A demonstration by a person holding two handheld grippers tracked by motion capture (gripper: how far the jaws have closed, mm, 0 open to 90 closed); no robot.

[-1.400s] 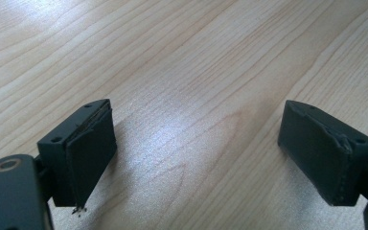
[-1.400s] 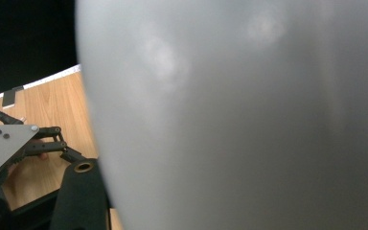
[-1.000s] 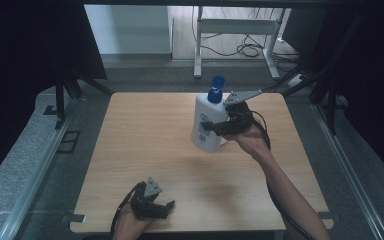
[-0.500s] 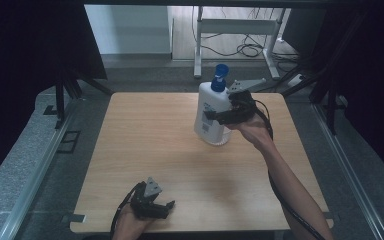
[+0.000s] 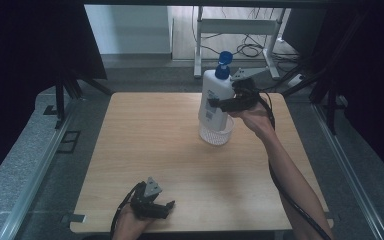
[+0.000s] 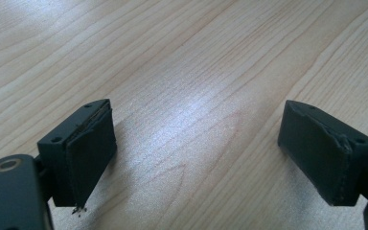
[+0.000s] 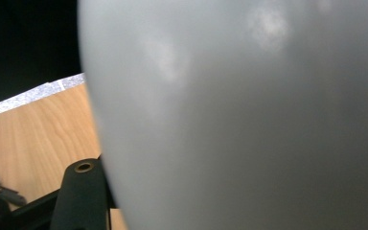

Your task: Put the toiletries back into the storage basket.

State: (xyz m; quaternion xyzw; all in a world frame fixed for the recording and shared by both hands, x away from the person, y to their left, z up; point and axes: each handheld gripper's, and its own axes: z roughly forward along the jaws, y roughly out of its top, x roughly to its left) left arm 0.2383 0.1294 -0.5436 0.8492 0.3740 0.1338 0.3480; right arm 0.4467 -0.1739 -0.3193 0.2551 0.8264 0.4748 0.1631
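Observation:
A white bottle (image 5: pixel 213 100) with a blue cap (image 5: pixel 224 64) hangs tilted over the far right part of the wooden table (image 5: pixel 145 145). My right gripper (image 5: pixel 224 104) is shut on its body from the right. Just under the bottle's base stands a white mesh cup (image 5: pixel 217 136); whether the base still dips into it I cannot tell. In the right gripper view the bottle (image 7: pixel 244 120) is pressed close to the lens, with one black jaw at the lower left. My left gripper (image 5: pixel 164 207) rests by the near edge, and its jaws (image 6: pixel 196 158) stand wide apart over bare wood.
A white metal frame (image 5: pixel 235 30) and loose cables (image 5: pixel 250 49) lie on the floor beyond the table's far edge. Dark stands and black curtains flank both sides. Grey floor runs along the table's left and right edges.
The right gripper has carried the bottle up and toward the far edge. The white mesh cup, unseen before, now shows beneath the bottle. The left gripper has stayed put.

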